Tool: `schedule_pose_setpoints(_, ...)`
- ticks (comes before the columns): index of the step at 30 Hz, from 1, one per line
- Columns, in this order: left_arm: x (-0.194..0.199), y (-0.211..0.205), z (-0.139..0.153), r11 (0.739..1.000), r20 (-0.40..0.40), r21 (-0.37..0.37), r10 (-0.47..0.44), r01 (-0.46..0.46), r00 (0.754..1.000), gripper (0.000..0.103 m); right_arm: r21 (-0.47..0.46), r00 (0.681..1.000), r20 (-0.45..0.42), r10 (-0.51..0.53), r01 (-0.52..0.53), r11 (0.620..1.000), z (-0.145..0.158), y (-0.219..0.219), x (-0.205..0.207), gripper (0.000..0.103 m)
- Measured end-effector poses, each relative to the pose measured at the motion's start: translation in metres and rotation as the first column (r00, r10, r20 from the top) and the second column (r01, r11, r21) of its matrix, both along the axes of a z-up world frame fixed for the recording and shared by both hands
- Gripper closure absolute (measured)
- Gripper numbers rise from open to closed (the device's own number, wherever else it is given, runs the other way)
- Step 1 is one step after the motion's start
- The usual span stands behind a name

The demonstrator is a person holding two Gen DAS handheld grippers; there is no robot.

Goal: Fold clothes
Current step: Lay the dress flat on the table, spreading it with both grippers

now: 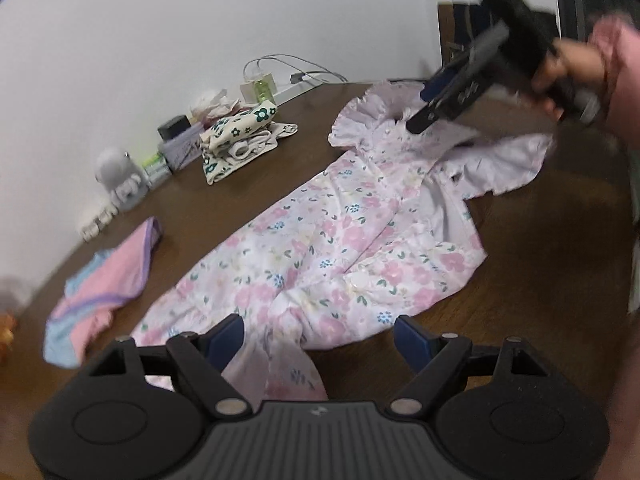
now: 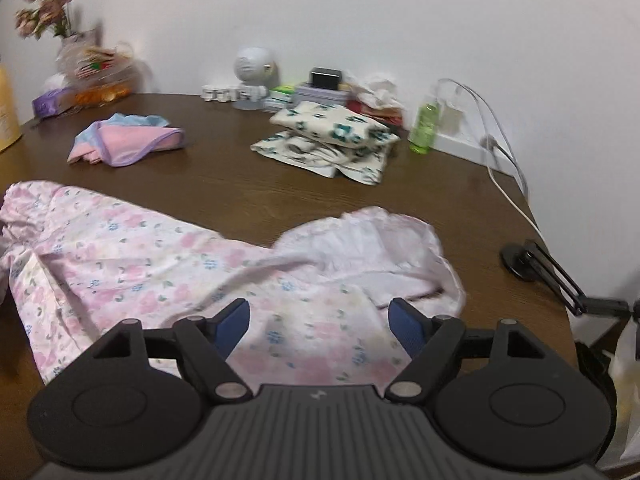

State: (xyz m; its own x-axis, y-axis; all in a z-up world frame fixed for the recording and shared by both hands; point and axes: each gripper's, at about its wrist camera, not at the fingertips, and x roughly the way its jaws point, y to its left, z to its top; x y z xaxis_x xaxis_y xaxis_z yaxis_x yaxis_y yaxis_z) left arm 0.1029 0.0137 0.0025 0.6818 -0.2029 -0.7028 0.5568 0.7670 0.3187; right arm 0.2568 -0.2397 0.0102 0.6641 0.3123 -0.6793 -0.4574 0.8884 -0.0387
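A pink floral garment (image 1: pixel 320 248) with ruffled sleeves lies spread along the brown table (image 1: pixel 240 184). My left gripper (image 1: pixel 318 338) is open, low over the garment's near end, with cloth between and below its fingers. My right gripper (image 1: pixel 422 114) hovers over the far ruffled end in the left wrist view. In the right wrist view the right gripper (image 2: pixel 318 326) is open just above the same garment (image 2: pixel 160 264), near a ruffled sleeve (image 2: pixel 372 236).
A folded cream floral stack (image 2: pixel 332 140) and a pink and blue cloth (image 2: pixel 124 142) lie further back. Bottles, boxes, a small white device (image 2: pixel 252 76) and cables line the wall. A black clamp (image 2: pixel 540 268) sits at the right table edge.
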Motion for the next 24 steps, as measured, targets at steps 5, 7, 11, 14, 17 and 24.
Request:
schedule_pose_setpoints(5, 0.013, -0.009, -0.016, 0.999, -0.012, 0.052, 0.016, -0.015, 1.0, 0.029, 0.109, 0.982, -0.12, 0.145, -0.132, 0.985, -0.009, 0.027, -0.001, 0.026)
schedule_pose_setpoints(7, 0.017, -0.011, -0.022, 0.997, -0.028, 0.074, 0.023, -0.021, 0.999, 0.059, 0.136, 0.967, -0.176, 0.183, -0.161, 0.978, -0.017, 0.044, 0.005, 0.028)
schedule_pose_setpoints(11, 0.013, -0.011, -0.029, 0.997, -0.085, 0.072, 0.002, 0.004, 0.996, 0.092, 0.179, 0.93, -0.271, 0.25, -0.206, 0.962, -0.029, 0.075, 0.018, 0.077)
schedule_pose_setpoints(14, 0.003, -0.011, -0.03, 0.997, -0.098, 0.074, -0.024, 0.031, 0.995, 0.092, 0.234, 0.911, -0.301, 0.282, -0.217, 0.948, -0.027, 0.086, 0.024, 0.099)
schedule_pose_setpoints(17, -0.002, -0.011, -0.032, 0.996, -0.109, 0.072, -0.037, 0.045, 0.993, 0.092, 0.309, 0.922, -0.281, 0.267, -0.176, 0.934, -0.011, 0.085, 0.036, 0.1)
schedule_pose_setpoints(24, -0.005, -0.004, -0.022, 1.0, -0.122, -0.014, -0.014, 0.012, 0.992, 0.083, 0.37, 0.953, -0.278, 0.119, -0.008, 0.929, 0.015, 0.084, 0.077, 0.096)
